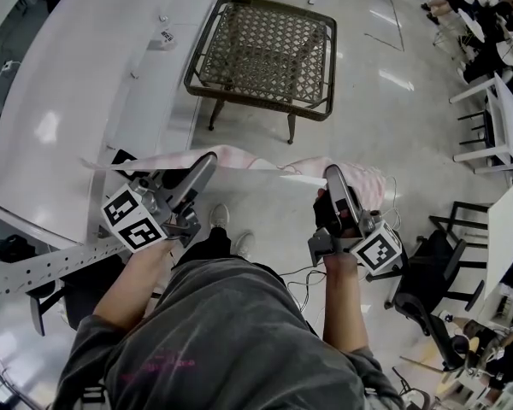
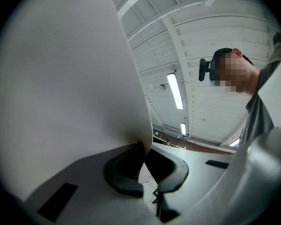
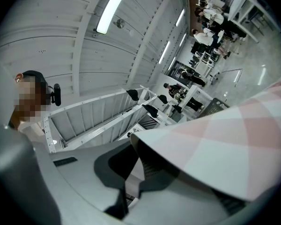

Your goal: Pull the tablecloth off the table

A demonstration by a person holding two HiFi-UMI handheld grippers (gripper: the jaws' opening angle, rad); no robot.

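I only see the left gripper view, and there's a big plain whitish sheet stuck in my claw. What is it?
Observer: It's a pink-and-white checked tablecloth. The head view shows your left claw pinching one end.
Operator: Who's got the other end?
Observer: The right claw is shut on it, and the cloth hangs stretched between the two claws.
Operator: Is it on the table?
Observer: No. The brown woven wicker table stands beyond the cloth, and none of the cloth lies on its top.
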